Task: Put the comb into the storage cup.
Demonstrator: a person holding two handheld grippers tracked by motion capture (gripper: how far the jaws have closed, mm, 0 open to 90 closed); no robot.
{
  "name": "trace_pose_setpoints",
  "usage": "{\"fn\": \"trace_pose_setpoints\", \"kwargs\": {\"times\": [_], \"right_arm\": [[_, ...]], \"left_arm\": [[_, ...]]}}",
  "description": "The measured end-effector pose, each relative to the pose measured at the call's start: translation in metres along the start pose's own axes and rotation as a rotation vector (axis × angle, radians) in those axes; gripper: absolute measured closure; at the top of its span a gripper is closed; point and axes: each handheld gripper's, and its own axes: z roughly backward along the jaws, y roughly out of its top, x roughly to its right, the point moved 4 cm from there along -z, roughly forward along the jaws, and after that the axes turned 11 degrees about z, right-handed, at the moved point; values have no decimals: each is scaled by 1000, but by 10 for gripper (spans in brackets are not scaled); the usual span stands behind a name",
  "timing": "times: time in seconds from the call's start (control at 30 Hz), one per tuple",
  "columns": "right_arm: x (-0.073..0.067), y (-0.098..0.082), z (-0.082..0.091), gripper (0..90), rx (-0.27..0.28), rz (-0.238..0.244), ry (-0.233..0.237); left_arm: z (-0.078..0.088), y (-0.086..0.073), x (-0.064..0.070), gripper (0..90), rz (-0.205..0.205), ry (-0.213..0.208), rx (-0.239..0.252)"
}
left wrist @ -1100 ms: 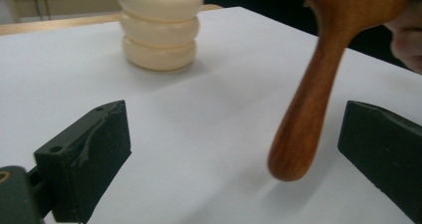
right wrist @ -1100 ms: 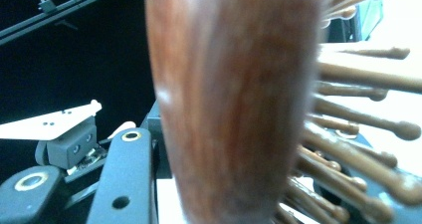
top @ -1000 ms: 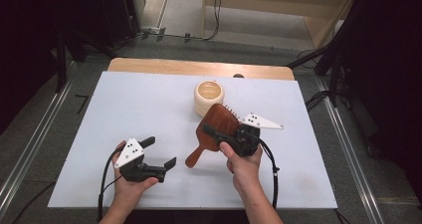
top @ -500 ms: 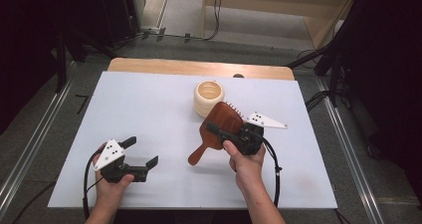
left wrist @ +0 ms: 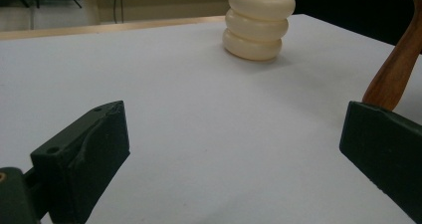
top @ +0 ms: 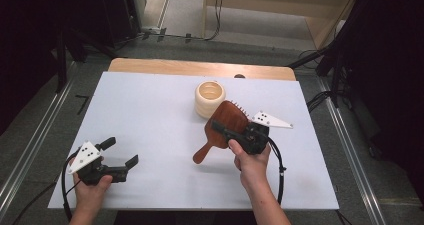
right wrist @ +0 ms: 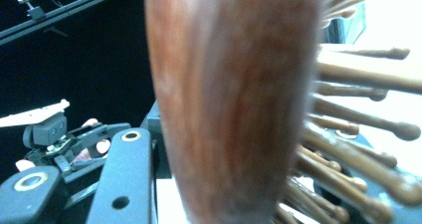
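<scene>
The brown wooden hairbrush (top: pixel 227 125) has pale wooden bristles. It hangs tilted above the desk (top: pixel 150 110), handle slanting down, head raised beside the cream ribbed cup (top: pixel 210 98).

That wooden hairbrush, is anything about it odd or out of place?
Nothing looks damaged. The brown wooden paddle hairbrush is simply held tilted off the white table by the right gripper, beside the upright cream ribbed cup.
</scene>
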Motion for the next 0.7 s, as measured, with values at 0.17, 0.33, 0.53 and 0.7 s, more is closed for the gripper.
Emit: {"fn": "trace_pose_setpoints", "kwargs": {"times": [0.17, 0.33, 0.53, 0.7], "right_arm": [[3, 3, 1, 505, 5, 6, -6], [6, 8, 3, 505, 5, 9, -16], [10, 13, 4, 505, 19, 13, -27], [15, 14, 5, 505, 21, 13, -40]], "left_arm": [[7, 0, -9, 0, 10, 11, 2], [13, 1, -19, 0, 22, 24, 12], [21, 1, -30, 0, 39, 26, 26], [24, 0, -34, 0, 47, 28, 34]]}}
